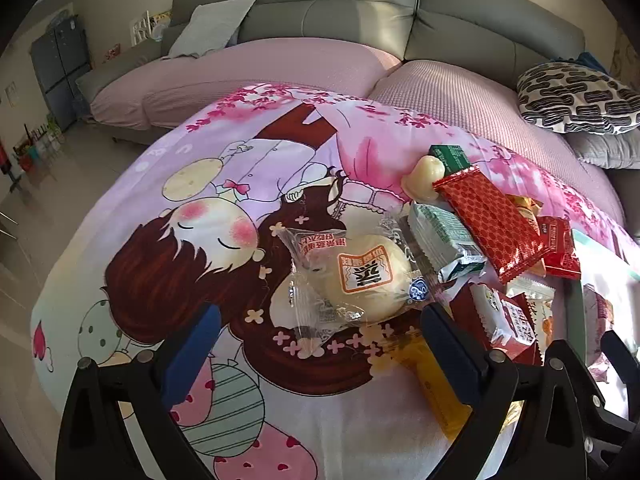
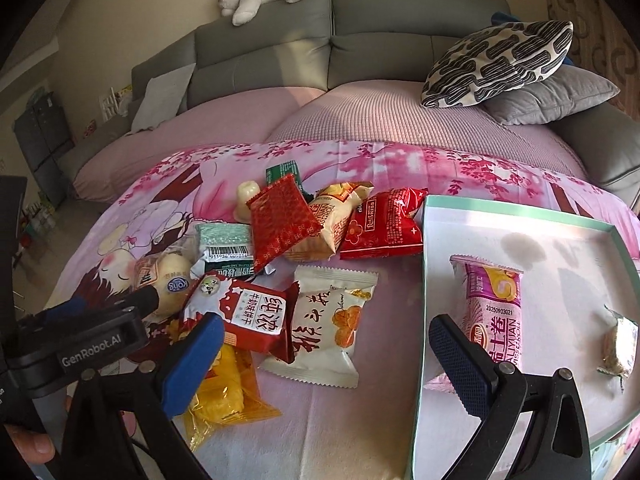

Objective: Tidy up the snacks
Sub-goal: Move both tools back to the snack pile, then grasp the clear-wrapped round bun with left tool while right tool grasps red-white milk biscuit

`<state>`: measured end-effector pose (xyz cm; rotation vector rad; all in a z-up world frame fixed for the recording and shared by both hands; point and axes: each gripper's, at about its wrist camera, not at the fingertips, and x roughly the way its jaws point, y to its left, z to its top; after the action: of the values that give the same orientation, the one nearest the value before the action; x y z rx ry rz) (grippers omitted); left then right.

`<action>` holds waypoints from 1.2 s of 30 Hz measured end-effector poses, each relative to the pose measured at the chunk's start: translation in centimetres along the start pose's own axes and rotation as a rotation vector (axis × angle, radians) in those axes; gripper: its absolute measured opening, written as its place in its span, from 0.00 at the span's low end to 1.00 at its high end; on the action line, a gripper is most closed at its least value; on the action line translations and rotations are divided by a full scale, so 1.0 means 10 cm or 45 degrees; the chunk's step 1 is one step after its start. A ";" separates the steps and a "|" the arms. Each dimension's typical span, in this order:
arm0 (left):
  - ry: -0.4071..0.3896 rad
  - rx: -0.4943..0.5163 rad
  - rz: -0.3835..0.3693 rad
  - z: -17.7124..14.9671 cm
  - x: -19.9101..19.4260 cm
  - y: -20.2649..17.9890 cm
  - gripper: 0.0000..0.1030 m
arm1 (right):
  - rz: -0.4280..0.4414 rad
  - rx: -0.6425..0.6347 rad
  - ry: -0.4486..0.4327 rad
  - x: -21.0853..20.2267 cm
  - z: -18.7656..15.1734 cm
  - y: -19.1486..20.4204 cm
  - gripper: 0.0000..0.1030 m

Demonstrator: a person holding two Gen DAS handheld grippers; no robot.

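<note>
Left wrist view: left tool [image 1: 316,344] spread wide, empty, low over the bun [image 1: 360,276] on the cartoon cloth [image 1: 200,184], seemingly lined up for a pick. Loose snacks heaped right, red pack [image 1: 490,224] on top.

Right wrist view: right tool [image 2: 324,352] also wide apart, empty, straddling the tray [image 2: 520,216] rim. Pink roll [image 2: 490,312] and small sweet [image 2: 620,346] already inside, evidently sorted; white pack [image 2: 328,320] outside, just beside.

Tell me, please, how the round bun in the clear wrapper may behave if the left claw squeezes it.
The round bun looks soft and puffy, so it would probably dent rather than resist. Its clear wrapper looks glossy and loose at the crimped ends, so it may slip or crinkle. The open left claw seems wide enough to span it.
</note>
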<state>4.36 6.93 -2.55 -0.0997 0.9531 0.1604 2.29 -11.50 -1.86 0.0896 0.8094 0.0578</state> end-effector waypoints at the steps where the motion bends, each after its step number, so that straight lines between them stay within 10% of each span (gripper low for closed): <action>1: 0.004 -0.008 -0.018 0.00 0.00 0.02 0.97 | -0.006 -0.002 0.003 0.00 0.00 0.00 1.00; 36: 0.136 -0.128 -0.274 0.24 0.47 0.18 0.97 | 0.076 0.019 0.048 0.45 0.01 0.44 0.94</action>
<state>8.64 9.54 -5.01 -0.3050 1.0335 0.0041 5.35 -6.73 -4.60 0.1269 0.8450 0.1099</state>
